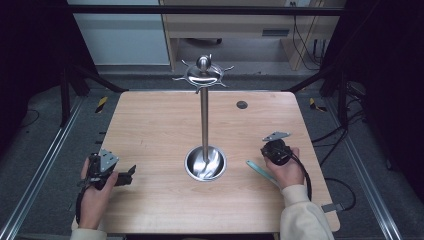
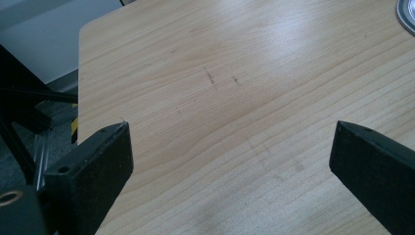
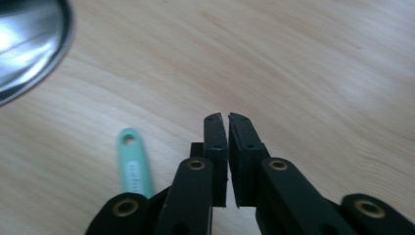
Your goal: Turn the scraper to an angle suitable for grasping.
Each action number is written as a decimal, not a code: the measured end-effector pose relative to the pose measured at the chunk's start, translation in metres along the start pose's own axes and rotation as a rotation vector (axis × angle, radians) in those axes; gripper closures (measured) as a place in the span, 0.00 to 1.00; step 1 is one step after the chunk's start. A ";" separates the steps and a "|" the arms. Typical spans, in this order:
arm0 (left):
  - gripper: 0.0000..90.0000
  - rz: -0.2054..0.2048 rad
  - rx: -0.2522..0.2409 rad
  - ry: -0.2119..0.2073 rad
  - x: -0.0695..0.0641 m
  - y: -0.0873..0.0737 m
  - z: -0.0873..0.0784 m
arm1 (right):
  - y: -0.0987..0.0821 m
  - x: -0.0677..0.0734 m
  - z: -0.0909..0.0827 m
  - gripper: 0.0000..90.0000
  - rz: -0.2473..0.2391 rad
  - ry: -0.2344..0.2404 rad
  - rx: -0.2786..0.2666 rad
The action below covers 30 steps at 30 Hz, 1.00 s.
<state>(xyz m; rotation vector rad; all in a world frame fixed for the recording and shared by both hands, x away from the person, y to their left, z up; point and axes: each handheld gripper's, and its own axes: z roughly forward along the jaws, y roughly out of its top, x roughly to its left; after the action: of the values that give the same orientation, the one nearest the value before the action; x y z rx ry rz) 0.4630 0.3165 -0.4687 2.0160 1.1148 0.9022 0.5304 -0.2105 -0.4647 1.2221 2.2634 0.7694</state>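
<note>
My left jaws gape wide over bare bench near its left edge; my right jaws are pressed together, empty, beside the green handle right of the stand. Nothing begun, I judge; next, open and straddle that handle.

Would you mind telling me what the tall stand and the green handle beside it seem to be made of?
The stand looks like polished metal, likely stainless steel: its round base mirrors light and the pole gleams. The green handle looks like matte plastic, judging by its flat pastel colour and moulded hanging hole, though that is less certain.
</note>
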 end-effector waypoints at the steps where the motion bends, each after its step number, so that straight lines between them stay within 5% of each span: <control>1: 0.02 0.001 0.001 0.000 0.000 0.000 0.000 | 0.000 0.002 0.001 1.00 -0.007 0.017 0.005; 12: 0.02 0.002 0.003 -0.003 -0.001 0.000 0.000 | -0.001 0.015 0.010 1.00 -0.069 0.086 0.095; 23: 0.02 0.006 0.006 -0.010 -0.001 0.000 0.001 | -0.001 0.020 0.014 1.00 -0.091 0.112 0.128; 30: 0.02 0.005 0.006 -0.007 -0.001 0.000 0.000 | -0.004 0.027 0.010 1.00 -0.123 0.171 0.137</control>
<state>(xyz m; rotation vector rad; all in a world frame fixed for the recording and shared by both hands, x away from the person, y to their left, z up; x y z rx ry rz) 0.4626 0.3158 -0.4691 2.0261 1.1109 0.8944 0.5211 -0.1865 -0.4782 1.1005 2.5411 0.7063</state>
